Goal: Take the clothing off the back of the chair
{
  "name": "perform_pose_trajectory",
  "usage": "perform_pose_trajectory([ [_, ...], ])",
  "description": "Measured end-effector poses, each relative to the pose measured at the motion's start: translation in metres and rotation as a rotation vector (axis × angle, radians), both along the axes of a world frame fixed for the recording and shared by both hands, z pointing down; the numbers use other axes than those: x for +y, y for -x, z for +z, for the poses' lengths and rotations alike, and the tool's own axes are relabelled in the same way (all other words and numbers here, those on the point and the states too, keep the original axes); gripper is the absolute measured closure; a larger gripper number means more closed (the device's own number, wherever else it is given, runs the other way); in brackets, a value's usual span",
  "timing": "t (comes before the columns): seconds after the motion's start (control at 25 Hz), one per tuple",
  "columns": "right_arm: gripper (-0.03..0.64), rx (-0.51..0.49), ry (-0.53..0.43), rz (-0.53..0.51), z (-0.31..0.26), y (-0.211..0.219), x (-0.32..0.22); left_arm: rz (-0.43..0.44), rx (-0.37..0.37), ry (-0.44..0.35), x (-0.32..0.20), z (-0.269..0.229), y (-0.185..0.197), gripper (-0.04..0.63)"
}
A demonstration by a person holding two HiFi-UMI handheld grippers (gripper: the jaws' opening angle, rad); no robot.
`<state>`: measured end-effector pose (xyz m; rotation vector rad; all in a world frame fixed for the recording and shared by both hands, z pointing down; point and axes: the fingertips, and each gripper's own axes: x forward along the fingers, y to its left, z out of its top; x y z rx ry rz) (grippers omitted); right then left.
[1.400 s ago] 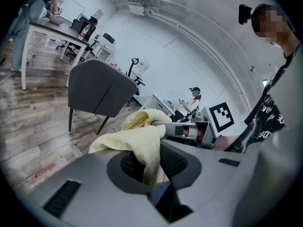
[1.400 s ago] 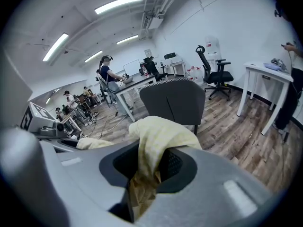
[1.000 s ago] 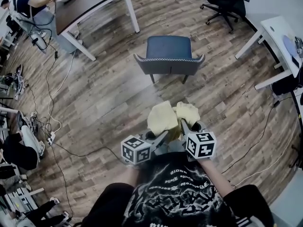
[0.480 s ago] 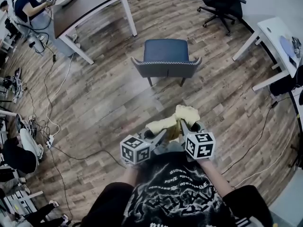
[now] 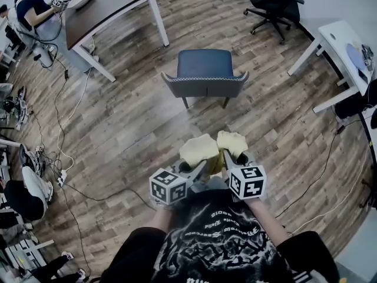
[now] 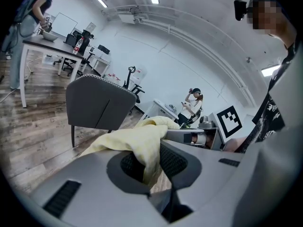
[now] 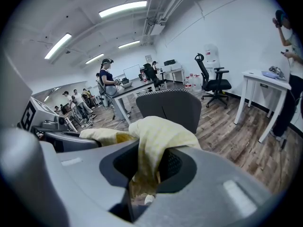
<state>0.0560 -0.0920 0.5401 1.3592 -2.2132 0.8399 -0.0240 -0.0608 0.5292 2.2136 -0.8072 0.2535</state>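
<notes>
A pale yellow garment (image 5: 213,150) hangs bunched between my two grippers, close in front of the person's body. My left gripper (image 5: 199,165) is shut on one part of the garment (image 6: 142,141). My right gripper (image 5: 228,157) is shut on another part of the garment (image 7: 156,141), which drapes over its jaws. The blue-grey chair (image 5: 207,71) stands apart on the wooden floor ahead, its back (image 5: 206,84) bare and turned toward me. The chair (image 6: 97,103) shows in the left gripper view, and the chair (image 7: 170,108) also stands beyond the cloth in the right gripper view.
A dark-topped table (image 5: 106,16) stands at the back left with a person beside it. A black office chair (image 5: 274,5) is at the back right, a white desk (image 5: 344,58) at the right. Cables (image 5: 65,158) trail over the floor at the left.
The garment's left lobe drooped half a second ago and now stands bunched up again. The chair has slid slightly up and left in the picture. Both grippers keep their hold.
</notes>
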Motion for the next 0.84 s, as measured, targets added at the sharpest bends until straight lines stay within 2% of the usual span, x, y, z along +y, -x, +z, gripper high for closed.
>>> perform_pose_trajectory([
  [0.84,0.541,-0.015,-0.007,0.007,-0.0042,-0.0082,0.0038,0.018,-0.009,-0.006,0.0011,-0.0031,-0.0090,0.529],
])
